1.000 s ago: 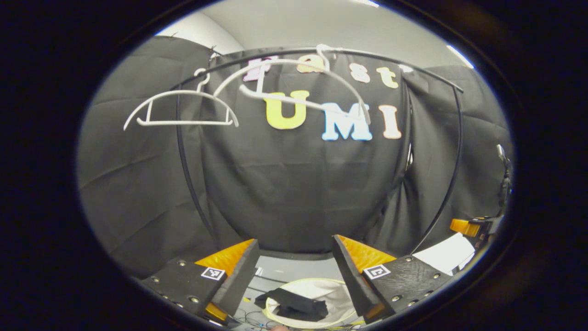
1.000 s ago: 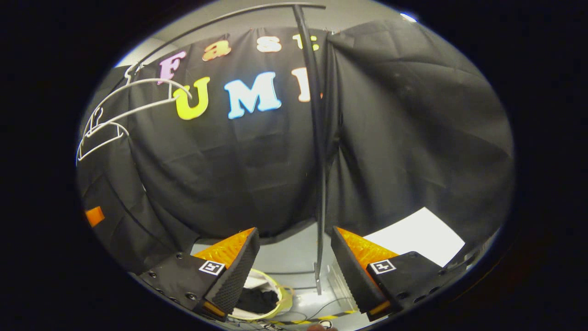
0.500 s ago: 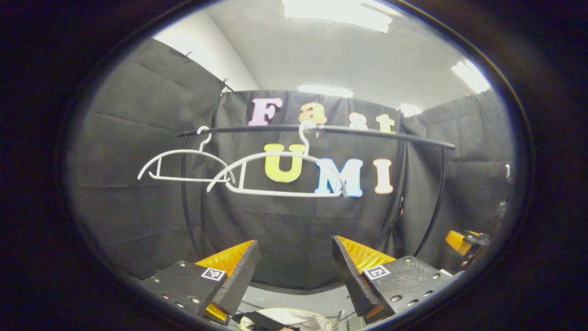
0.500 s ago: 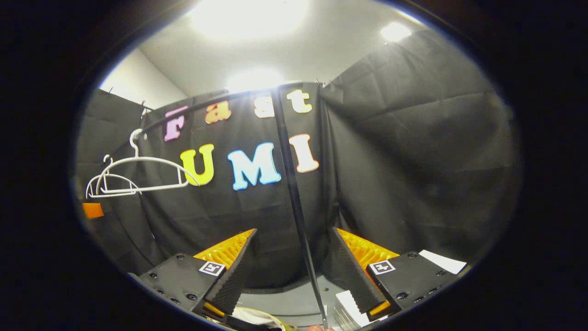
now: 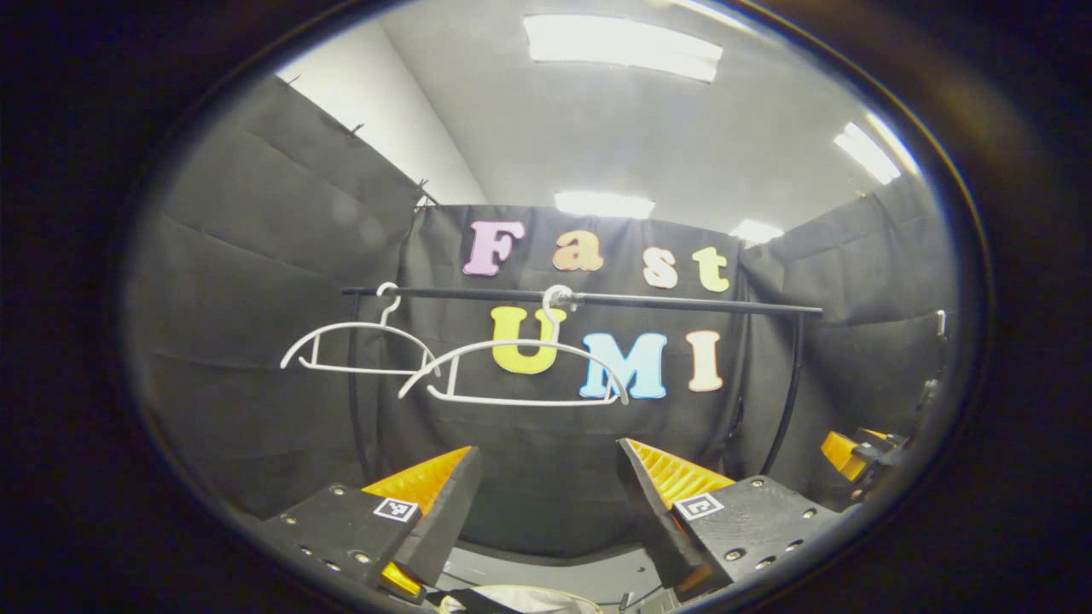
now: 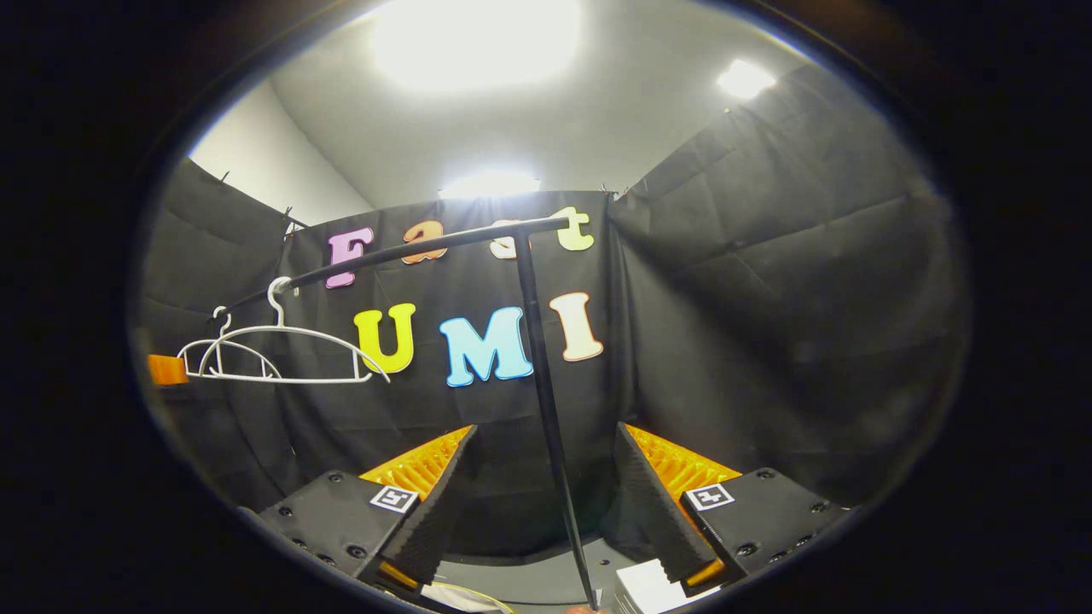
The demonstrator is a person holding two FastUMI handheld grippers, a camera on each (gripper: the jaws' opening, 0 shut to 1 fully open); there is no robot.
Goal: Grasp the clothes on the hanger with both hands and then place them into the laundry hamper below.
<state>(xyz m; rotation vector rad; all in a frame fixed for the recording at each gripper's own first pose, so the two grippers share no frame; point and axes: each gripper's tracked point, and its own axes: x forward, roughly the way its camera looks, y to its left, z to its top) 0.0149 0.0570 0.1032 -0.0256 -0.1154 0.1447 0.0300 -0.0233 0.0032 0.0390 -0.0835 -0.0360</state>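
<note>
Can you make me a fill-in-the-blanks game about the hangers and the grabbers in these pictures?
1. The number of white hangers on the black rail is ____.
2. The nearer hanger carries ____ clothes.
3. The left gripper has its fingers spread ____.
4. The right gripper has a thin black ____ rising between its fingers.

Missing words: two; no; open; pole

Black cloth walls (image 5: 256, 256), white ceiling (image 5: 614, 128) with bright strip lights (image 5: 623, 47).

black rail (image 5: 682, 301), ceiling lights (image 5: 623, 47)
</note>
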